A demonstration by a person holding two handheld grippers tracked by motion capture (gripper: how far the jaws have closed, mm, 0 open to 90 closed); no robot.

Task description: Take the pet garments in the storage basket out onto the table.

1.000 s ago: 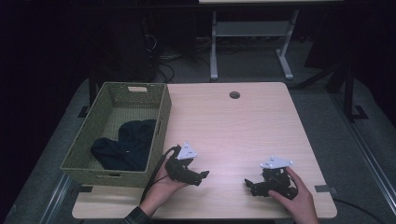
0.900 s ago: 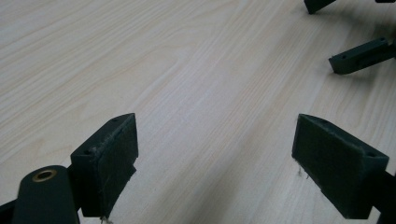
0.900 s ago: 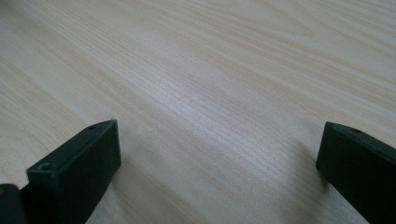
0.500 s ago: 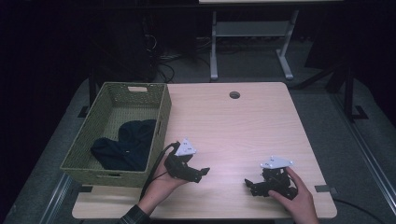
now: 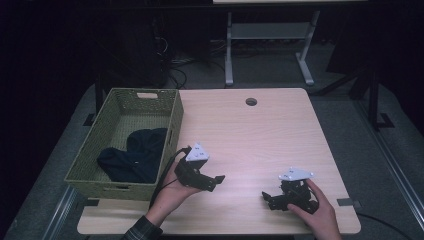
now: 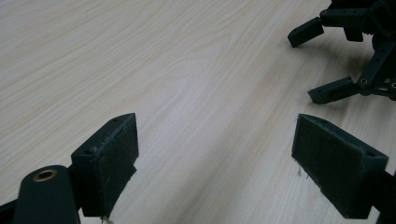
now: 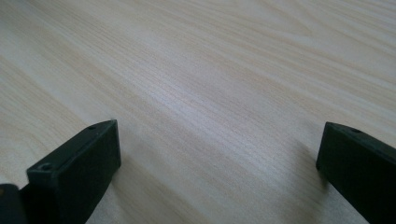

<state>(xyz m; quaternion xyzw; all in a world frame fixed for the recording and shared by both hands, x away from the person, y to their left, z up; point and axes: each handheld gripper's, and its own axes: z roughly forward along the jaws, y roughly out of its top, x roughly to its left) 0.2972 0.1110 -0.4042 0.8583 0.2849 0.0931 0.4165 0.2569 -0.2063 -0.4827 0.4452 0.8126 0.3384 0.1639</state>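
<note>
My left gripper point(image 5: 216, 181) is held just above the light wooden table point(image 5: 250, 135), right of the basket, jaws pointing right and spread wide with nothing between them. Its own view has the left gripper point(image 6: 215, 154) over bare wood, with the right gripper's black fingers point(image 6: 332, 89) at the upper right. My right gripper point(image 5: 267, 199) rests near the table's front right, jaws pointing left, open and empty. In its own view the right gripper point(image 7: 217, 161) frames plain tabletop. A dark cloth point(image 5: 132, 157) lies bunched in the woven green basket point(image 5: 172, 120).
The basket stands at the table's left edge. A round cable hole point(image 5: 251, 101) sits near the far edge. Behind the table, on the dark floor, is a white metal frame point(image 5: 270, 40) and cables.
My left gripper has shifted a little to the right and up, away from the basket. The right gripper has stayed put.
</note>
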